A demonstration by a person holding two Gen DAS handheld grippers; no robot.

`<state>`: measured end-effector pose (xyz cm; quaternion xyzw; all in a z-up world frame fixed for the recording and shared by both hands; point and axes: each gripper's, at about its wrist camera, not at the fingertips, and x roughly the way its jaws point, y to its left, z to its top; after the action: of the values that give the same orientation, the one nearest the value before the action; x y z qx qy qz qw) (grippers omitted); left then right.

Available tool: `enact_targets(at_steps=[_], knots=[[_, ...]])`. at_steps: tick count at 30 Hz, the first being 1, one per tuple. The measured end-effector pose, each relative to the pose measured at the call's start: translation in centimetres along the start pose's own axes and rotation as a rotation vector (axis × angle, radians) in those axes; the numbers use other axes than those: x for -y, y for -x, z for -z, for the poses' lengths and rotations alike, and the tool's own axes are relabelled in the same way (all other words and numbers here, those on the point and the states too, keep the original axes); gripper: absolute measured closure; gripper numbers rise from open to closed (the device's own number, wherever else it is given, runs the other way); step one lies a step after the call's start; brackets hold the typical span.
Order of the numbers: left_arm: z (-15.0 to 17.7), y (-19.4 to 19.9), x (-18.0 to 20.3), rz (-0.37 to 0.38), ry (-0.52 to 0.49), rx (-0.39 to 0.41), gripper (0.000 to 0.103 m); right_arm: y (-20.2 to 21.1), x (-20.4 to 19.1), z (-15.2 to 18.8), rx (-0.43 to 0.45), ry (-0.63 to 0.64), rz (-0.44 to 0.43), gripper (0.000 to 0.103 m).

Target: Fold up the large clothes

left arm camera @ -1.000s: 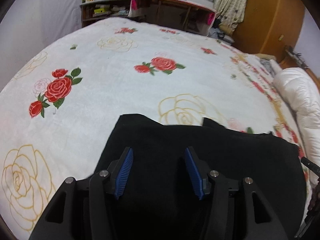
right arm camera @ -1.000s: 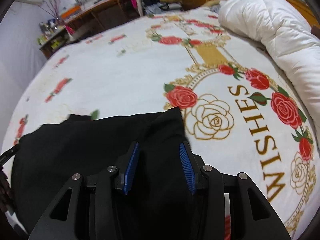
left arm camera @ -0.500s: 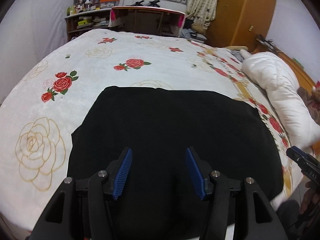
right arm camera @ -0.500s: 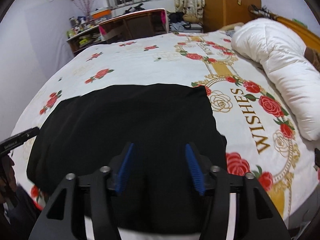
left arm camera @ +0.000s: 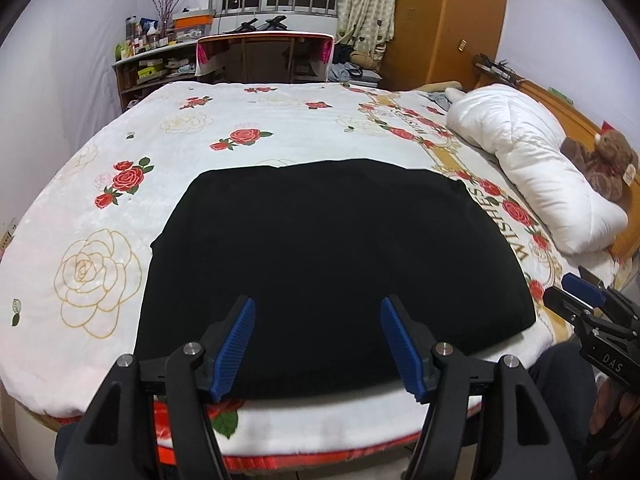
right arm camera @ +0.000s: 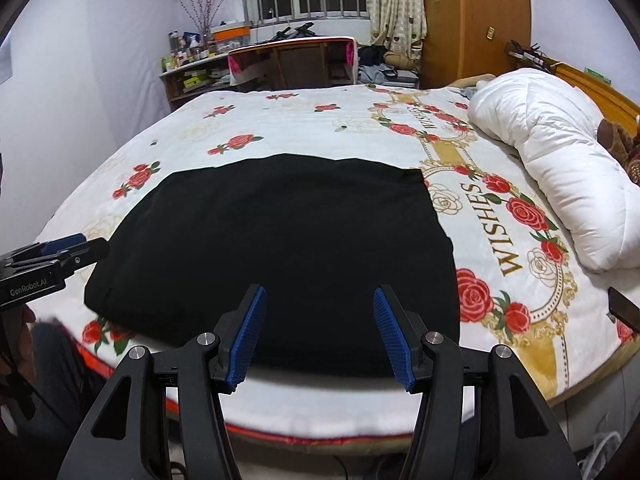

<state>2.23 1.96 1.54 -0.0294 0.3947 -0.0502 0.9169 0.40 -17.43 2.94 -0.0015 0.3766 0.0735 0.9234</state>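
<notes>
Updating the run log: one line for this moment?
garment: folded, flat on bed | left gripper: open, empty | right gripper: open, empty

A big bed cover has red roses. A puffy white quilt lies beside what may be a teddy bear.

Black garment; white bedspread, red roses; blue pads; white duvet.

I hold my left gripper and my right gripper side by side, both angled downward, blue pads spread apart with nothing between them, the left's jaws having just widened further.
</notes>
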Motion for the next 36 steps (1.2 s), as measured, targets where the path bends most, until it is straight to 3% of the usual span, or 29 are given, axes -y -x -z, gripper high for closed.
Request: enact_targets(at_steps=[15, 36], knots=[[1.5, -0.3, 0.4, -0.04, -0.011, -0.03, 0.024, 0.6, -1.3, 2.1, -0.018, 0.027, -0.03, 0.046], [2.1, -0.4, 0.1, -0.065, 0.0, -0.039, 0.023, 0.2, -1.0, 2.4, -0.032, 0.014, -0.028, 0.045]])
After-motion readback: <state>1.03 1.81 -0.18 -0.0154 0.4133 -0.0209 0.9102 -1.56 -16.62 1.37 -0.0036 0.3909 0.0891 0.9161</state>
